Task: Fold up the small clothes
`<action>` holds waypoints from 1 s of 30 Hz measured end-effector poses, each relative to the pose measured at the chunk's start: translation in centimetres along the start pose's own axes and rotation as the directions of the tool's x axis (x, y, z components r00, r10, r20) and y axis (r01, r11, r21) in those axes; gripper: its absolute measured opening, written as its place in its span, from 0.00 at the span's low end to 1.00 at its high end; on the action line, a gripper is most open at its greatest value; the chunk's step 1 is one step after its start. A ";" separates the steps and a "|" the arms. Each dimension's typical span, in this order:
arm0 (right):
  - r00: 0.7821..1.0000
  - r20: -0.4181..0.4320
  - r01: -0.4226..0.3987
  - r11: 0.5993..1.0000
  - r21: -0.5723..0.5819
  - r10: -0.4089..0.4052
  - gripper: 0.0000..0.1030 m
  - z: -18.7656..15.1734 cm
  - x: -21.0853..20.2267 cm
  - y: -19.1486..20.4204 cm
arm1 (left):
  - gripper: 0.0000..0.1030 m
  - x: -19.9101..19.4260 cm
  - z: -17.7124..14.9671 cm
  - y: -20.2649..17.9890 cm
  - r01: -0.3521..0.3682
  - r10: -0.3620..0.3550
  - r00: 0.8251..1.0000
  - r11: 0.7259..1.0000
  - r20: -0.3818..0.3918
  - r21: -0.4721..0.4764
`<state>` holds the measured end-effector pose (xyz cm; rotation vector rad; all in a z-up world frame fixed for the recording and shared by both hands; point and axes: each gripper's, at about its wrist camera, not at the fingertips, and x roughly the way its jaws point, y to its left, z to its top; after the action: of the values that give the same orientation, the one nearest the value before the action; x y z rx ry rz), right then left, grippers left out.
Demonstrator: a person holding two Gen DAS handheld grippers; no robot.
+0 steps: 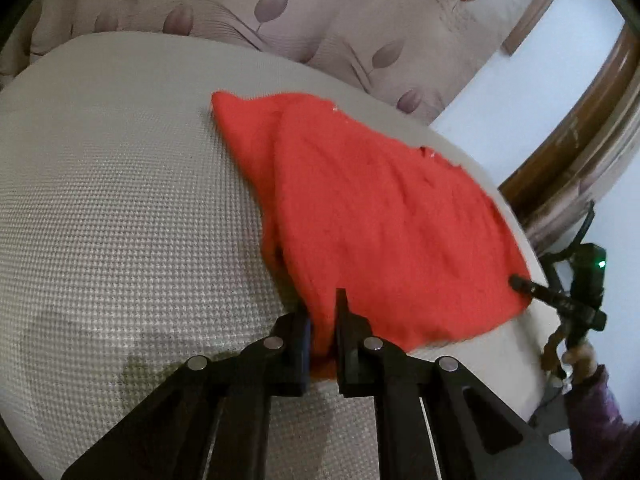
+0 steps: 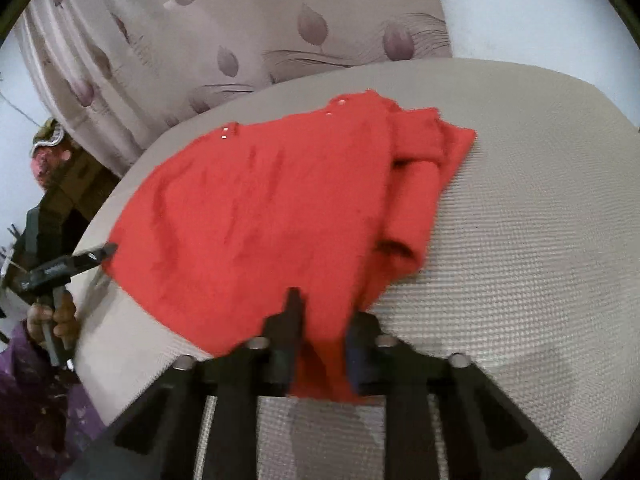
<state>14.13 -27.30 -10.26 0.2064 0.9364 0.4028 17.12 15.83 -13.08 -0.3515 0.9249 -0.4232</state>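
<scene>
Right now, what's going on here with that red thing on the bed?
A person is folding a small red knitted garment on a beige woven mattress, holding a two-finger gripper in each hand. The left gripper and the right gripper each have red fabric between their fingers at the near hem. One sleeve is already folded in; the rest lies spread out.

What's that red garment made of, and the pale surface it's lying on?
The red garment looks like soft fleece or a fuzzy knit: matte, with a blurred nap, limp folds and small shiny snaps near its far edge. The pale surface seems a woven or waffle-textured fabric, judging by its fine regular grid; the exact fibre can't be told.
</scene>
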 end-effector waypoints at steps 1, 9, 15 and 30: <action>1.000 -0.005 -0.003 1.000 0.014 0.003 0.08 0.0 -0.2 -0.3 | 0.09 -0.2 0.0 0.0 -0.008 0.008 1.000 1.000 -0.002 0.008; 0.997 -0.070 0.016 0.999 0.033 -0.014 0.05 -1.1 -1.7 -2.4 | 0.08 -2.4 -1.0 0.1 -0.022 0.026 0.998 0.996 -0.052 0.082; 0.999 -0.034 -0.031 0.997 0.071 0.033 0.10 -0.9 -2.3 -2.7 | 0.25 -2.8 -1.0 -0.3 -0.056 0.055 0.998 0.994 0.013 0.096; 0.998 0.043 -0.025 0.955 -0.296 0.039 0.18 1.4 -1.1 9.6 | 0.82 -2.1 -0.5 -3.0 -0.106 0.084 0.988 0.980 0.132 0.171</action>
<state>12.36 -19.09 -5.34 -0.0420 0.8143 0.5596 15.00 14.25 -10.54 -0.1676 0.7727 -0.3885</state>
